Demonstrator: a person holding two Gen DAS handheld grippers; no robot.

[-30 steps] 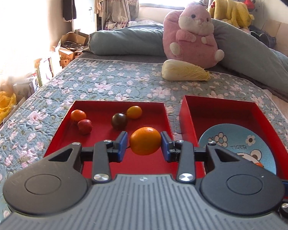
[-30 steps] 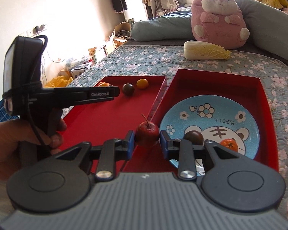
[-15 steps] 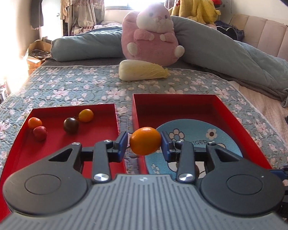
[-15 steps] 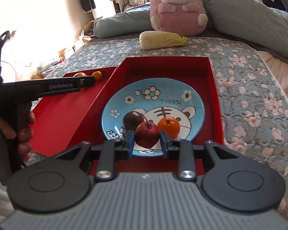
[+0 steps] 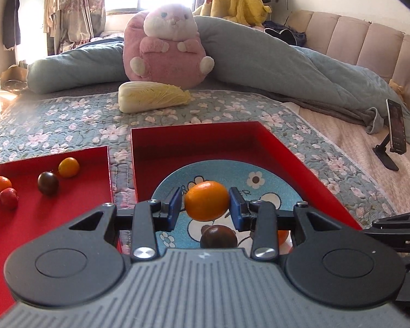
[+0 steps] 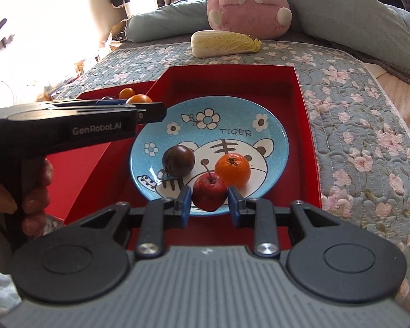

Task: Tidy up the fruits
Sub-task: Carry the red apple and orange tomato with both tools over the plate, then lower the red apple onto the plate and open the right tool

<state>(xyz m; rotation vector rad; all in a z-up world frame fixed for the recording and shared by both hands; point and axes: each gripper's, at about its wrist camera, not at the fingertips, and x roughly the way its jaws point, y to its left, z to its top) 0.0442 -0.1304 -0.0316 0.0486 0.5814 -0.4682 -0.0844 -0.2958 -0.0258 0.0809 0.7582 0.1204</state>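
Observation:
My left gripper (image 5: 206, 205) is shut on an orange (image 5: 207, 201) and holds it above the blue tiger plate (image 5: 262, 183) in the right red tray (image 5: 289, 150). My right gripper (image 6: 209, 201) is shut on a small red apple (image 6: 209, 194) at the plate's (image 6: 270, 136) near edge. A dark plum (image 6: 178, 160) and an orange (image 6: 232, 170) lie on the plate. The left red tray (image 5: 68, 213) holds two small oranges (image 5: 69, 167), a dark plum (image 5: 48, 183) and a red fruit (image 5: 8, 198). The left gripper's body (image 6: 76, 128) shows in the right wrist view.
The trays sit on a floral quilt (image 5: 68, 120). A napa cabbage (image 5: 153, 95) and a pink plush toy (image 5: 166, 46) lie behind them, with a grey-blue duvet (image 5: 287, 63). A phone on a stand (image 5: 395, 134) is at the right.
Both grippers have moved right with their fruit, from the left tray over to the plate. The right gripper has lowered the apple toward the plate's near edge.

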